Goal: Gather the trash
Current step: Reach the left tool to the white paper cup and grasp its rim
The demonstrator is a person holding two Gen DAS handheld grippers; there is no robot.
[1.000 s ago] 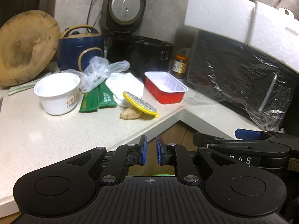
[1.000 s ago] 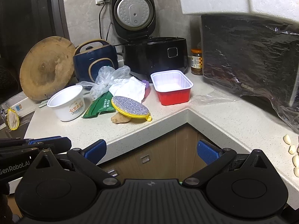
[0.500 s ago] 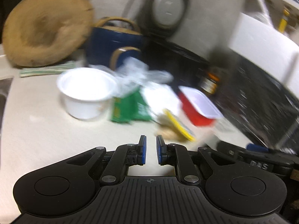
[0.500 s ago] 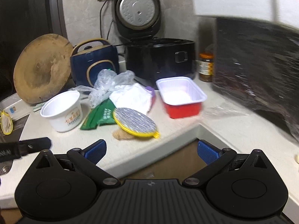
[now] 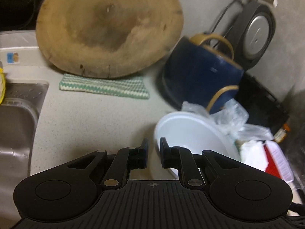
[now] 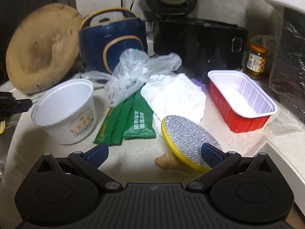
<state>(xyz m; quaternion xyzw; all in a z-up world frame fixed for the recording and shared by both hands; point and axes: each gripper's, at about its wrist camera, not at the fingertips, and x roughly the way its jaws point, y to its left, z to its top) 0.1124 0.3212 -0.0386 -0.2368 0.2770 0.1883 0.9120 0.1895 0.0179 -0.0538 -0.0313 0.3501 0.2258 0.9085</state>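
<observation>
L tool (image 5: 153, 151) moved to white cup (image 5: 192, 133), jaws opening; cup edge-cut, blurred.

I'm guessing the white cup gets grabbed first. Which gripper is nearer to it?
Left. The left gripper sits at the white cup rim, jaws opening, nothing between. The right gripper hangs beside it, apart.

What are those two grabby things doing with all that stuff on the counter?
A person holds two grippers over a messy kitchen counter to collect trash. The left gripper is opening beside the rim of the white plastic tub, with nothing between its pads. The right gripper is wide open and empty, near the round yellow-rimmed silver lid. Nothing is picked up yet.
</observation>
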